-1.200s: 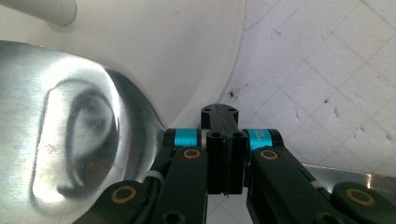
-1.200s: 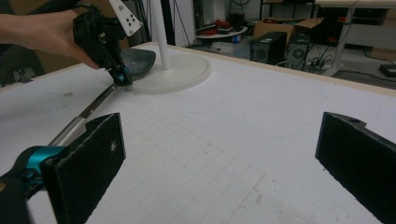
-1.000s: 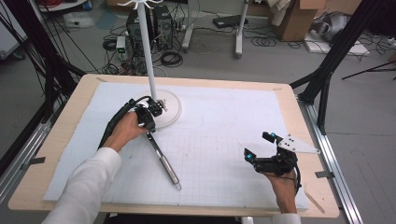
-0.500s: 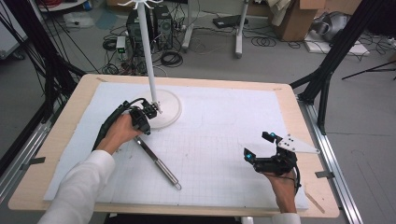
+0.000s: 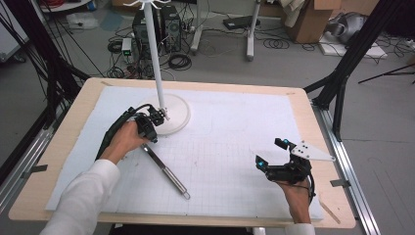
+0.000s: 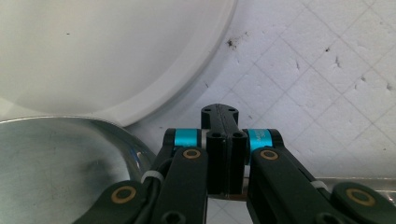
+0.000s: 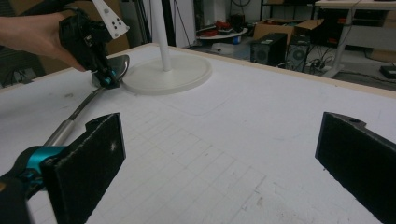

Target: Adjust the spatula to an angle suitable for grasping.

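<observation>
From above, we are holding the left gripper (image 5: pixel 157 116) clamped on the ladle (image 5: pixel 164 169) at its neck, its handle trailing back toward us. Along its jaws, the bowl is gleaming just left, touching the white stand base (image 6: pixel 93 51). Our right gripper (image 7: pixel 219 154) is resting with jaws wide apart, the ladle lying ahead-left.

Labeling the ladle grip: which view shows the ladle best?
The high view: the whole ladle lies across the mat, left gripper shut on its neck. The right gripper view shows bowl and part of the handle; the left gripper view shows the bowl close up.
</observation>
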`<state>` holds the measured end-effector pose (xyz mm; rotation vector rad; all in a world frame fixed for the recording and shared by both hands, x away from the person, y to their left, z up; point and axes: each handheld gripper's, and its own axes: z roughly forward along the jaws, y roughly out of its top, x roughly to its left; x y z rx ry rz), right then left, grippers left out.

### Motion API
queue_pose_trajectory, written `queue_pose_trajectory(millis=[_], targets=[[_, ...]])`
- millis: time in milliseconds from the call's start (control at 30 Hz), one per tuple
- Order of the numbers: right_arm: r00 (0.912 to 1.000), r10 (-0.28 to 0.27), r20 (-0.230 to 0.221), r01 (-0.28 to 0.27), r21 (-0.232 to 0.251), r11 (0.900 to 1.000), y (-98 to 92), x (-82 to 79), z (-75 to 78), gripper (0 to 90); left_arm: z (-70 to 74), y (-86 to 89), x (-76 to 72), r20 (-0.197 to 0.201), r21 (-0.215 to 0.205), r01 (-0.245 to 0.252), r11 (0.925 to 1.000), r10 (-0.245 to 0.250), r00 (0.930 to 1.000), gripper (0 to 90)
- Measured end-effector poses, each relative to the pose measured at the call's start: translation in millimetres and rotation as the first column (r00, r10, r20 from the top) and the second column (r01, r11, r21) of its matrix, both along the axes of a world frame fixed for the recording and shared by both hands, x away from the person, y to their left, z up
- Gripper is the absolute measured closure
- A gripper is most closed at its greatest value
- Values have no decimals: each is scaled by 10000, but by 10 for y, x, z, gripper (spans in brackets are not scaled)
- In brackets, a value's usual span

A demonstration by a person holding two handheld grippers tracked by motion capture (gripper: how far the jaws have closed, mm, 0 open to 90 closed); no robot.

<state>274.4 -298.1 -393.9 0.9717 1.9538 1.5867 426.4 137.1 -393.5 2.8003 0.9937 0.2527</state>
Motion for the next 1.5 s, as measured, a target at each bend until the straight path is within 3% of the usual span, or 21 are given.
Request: queue_pose_trajectory(millis=[767,1500], targets=[[10000,25,-6,-25,24,10000,16,-12,10,4,-100,161,-76,-129,-171,-306,9994,303,9995,896],[10000,44,41,-44,4,10000,19,-13,15,4,-81,367,-283,-207,-318,0,9995,-7,9998,896]])
